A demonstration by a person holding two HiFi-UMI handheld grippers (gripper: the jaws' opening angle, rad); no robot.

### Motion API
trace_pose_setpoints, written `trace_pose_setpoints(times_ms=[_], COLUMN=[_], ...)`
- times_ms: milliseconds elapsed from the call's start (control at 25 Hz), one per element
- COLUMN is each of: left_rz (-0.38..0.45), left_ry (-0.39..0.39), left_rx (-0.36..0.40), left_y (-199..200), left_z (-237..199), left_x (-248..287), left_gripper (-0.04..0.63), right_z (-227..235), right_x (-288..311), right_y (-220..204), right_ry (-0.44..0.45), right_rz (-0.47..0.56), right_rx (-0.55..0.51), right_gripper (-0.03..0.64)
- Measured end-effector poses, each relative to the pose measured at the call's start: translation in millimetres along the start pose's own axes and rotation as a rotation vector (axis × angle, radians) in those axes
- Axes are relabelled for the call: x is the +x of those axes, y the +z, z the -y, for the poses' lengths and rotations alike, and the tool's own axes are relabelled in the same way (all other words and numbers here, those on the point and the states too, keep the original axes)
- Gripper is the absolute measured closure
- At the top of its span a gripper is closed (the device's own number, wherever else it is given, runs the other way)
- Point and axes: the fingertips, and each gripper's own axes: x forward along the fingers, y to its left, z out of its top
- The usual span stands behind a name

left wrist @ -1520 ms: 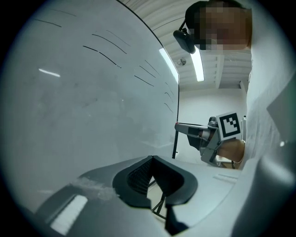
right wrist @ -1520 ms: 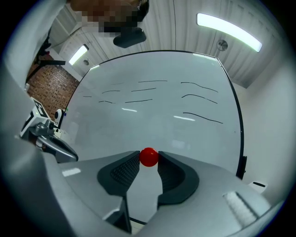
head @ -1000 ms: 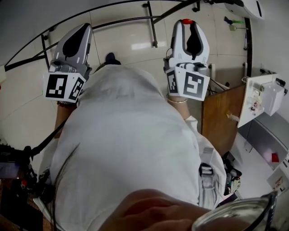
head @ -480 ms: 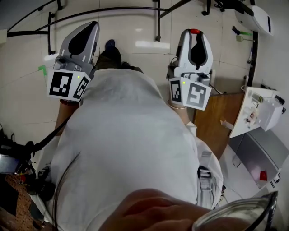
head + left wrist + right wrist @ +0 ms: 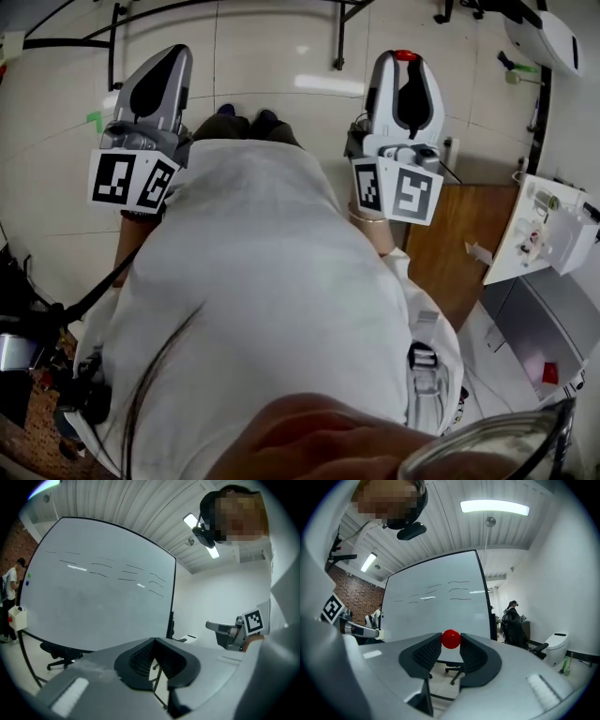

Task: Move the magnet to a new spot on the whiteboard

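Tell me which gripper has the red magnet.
The right gripper: the red magnet sits pinched between its jaw tips. The left gripper has its jaws together with nothing between them.

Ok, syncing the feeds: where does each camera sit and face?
Head view: on the head, steeply down at the floor; shows white shirt, left gripper, right gripper.
Left gripper view: along its shut jaws toward the whiteboard; right gripper at right.
Right gripper view: along jaws clamping the red magnet, toward the whiteboard.
Shared: both gripper views see the whiteboard.
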Motion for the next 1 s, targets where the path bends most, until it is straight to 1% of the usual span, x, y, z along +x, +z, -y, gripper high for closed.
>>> trace_pose_setpoints(times_ms=[120, 200, 320, 440, 560, 680, 800, 880, 1000], left_rz=[0.000, 0.002, 0.013, 0.007, -0.001, 0.008, 0.010, 0.005, -0.014], left_ry=[-0.081, -0.097, -0.083, -0.068, -0.044, -0.011, 0.009, 0.018, 0.030], left_rx=[0.001, -0.004, -0.024, -0.039, -0.059, -0.063, -0.075, -0.094, -0.129], left_y=[-0.7, -0.5, 1.1, -4.3, -9.2, -6.4, -10.0, -16.5, -21.5], left_z=[18.9, 20.2, 13.8, 6.5, -7.2, -25.6, -43.0, -55.6, -66.8], left_x=[0.2, -2.5, -7.6, -20.1, -37.9, -54.3, -74.0, -87.3, -99.5], left_gripper=[0.589, 0.589, 0.589, 0.589, 0.589, 0.589, 0.589, 0.589, 0.589], right_z=[2.0, 3.8, 1.8, -11.1, -35.0, -63.3, -93.2, -113.4, -131.4], right_x=[-13.2, -20.0, -24.5, -21.8, -16.6, -10.1, -8.0, -6.6, -4.3], right_y=[-1.2, -1.7, -1.0, -1.3, 6.0, 9.0, 1.4, -2.0, 3.4], right_ry=[-0.018, -0.037, -0.044, -0.023, 0.012, 0.051, 0.080, 0.095, 0.106], right_rz=[-0.006, -0.014, -0.023, -0.029, -0.015, -0.010, -0.033, -0.047, -0.062], right_rx=[0.003, 0.004, -0.004, -0.011, -0.020, -0.016, 0.005, 0.002, -0.004], right_gripper=[0.489, 0.489, 0.489, 0.489, 0.489, 0.489, 0.489, 0.489, 0.489])
